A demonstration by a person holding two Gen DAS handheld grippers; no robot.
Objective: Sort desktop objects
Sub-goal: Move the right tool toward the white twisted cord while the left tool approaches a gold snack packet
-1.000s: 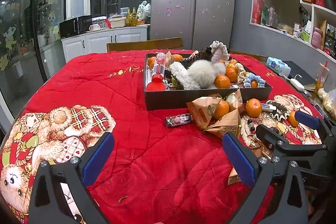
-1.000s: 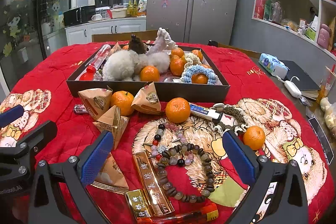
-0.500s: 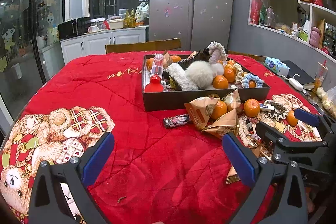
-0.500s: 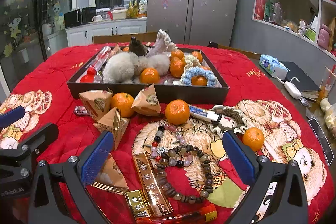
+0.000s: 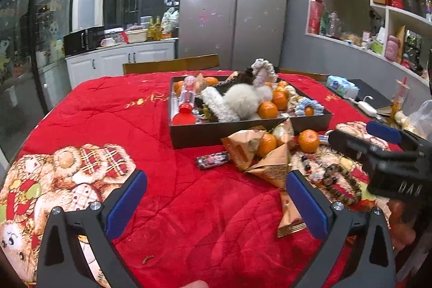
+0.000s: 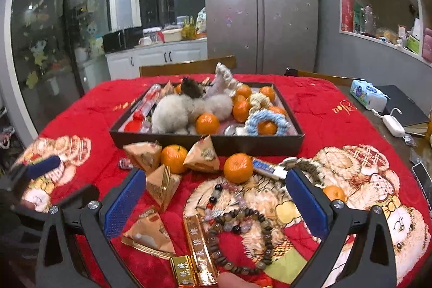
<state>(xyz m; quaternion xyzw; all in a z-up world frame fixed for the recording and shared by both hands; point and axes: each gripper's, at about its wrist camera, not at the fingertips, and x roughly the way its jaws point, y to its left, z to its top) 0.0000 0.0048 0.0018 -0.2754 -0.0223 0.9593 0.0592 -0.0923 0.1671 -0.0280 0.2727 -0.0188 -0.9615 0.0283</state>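
Observation:
A dark tray on the red cloth holds tangerines, fluffy white toys, a blue crochet ring and a red-capped bottle; it also shows in the left wrist view. In front of it lie tangerines, tan snack packets, bead bracelets, gold bars and a small dark tube. My right gripper is open and empty above the beads and packets. My left gripper is open and empty over bare cloth, left of the clutter.
A tissue pack, a white charger and a dark notebook lie at the table's right edge. Wooden chairs stand behind the table. A phone lies at the far right. The cloth at left carries only bear prints.
Both grippers have moved forward toward the tray and stayed open. The right gripper has tipped down over the beads and gold bars. Nothing was picked up.

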